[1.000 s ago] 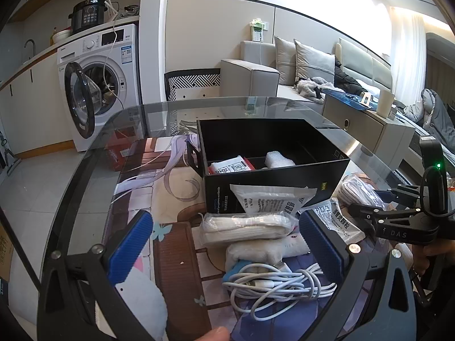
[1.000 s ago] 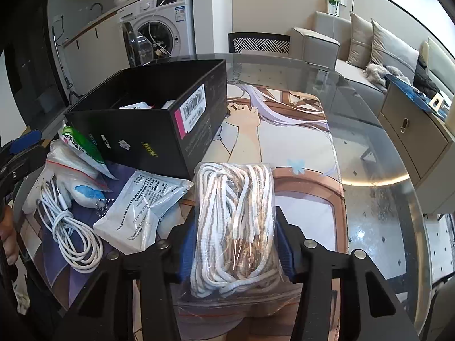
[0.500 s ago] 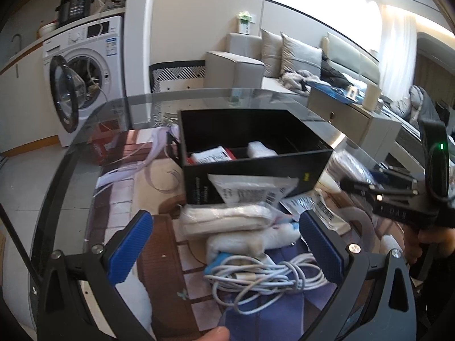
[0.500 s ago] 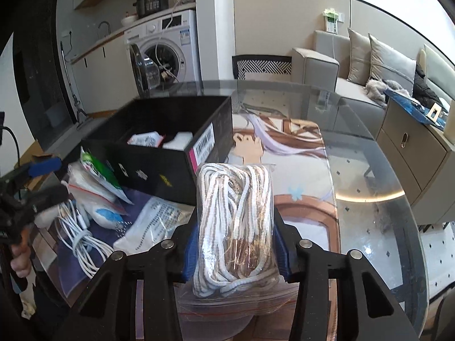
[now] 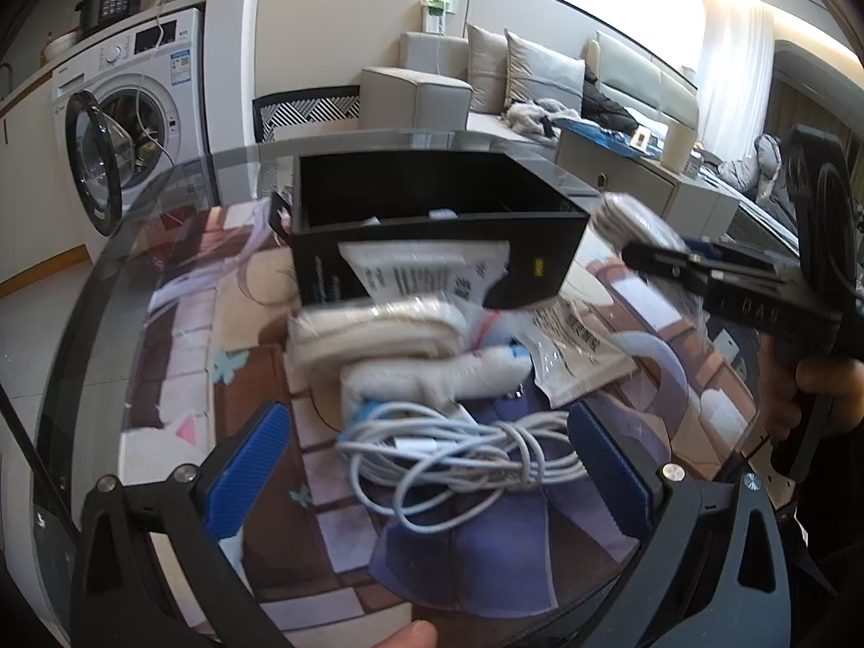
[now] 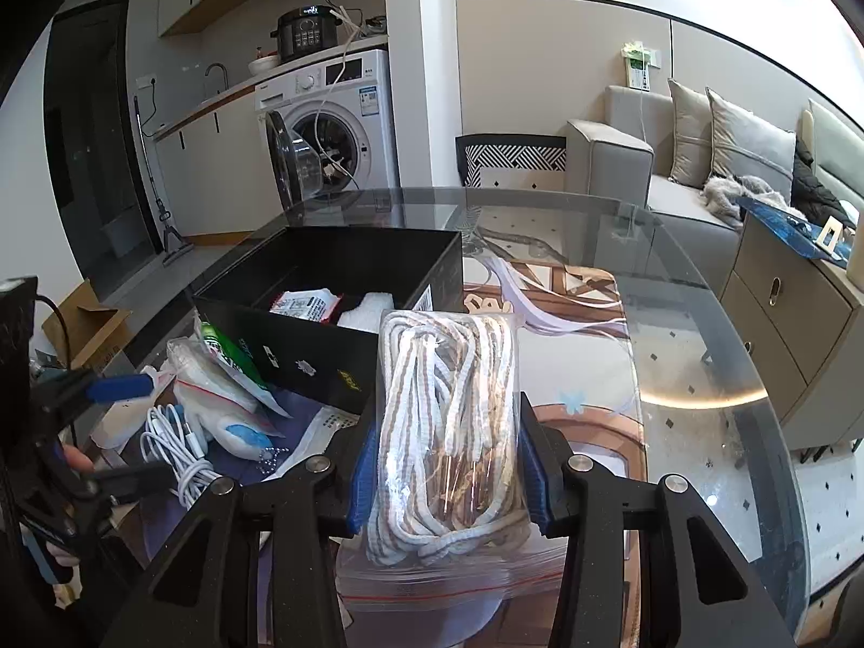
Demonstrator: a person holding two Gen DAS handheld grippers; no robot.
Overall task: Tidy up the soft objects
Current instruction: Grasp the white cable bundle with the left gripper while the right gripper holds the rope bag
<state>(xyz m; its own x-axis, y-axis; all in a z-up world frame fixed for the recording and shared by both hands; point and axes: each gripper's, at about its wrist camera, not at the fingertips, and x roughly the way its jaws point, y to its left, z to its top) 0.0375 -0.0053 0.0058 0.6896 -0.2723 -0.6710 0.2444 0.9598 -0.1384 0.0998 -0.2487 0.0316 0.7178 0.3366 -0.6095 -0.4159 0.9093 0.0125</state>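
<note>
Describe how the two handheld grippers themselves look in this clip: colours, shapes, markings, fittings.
Both are black plastic frames with silver screw heads and two fingers faced with ribbed blue pads. The left gripper shows this in its own view. The right gripper matches; seen side-on from the left camera, it has a pistol-style handle and faint embossed lettering. No sleeves are clearly visible.

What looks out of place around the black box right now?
A white printed packet leans against the black box's front wall instead of lying inside, and bagged items and a white cable are heaped loosely before it. Nothing looks spilled or damaged.
</note>
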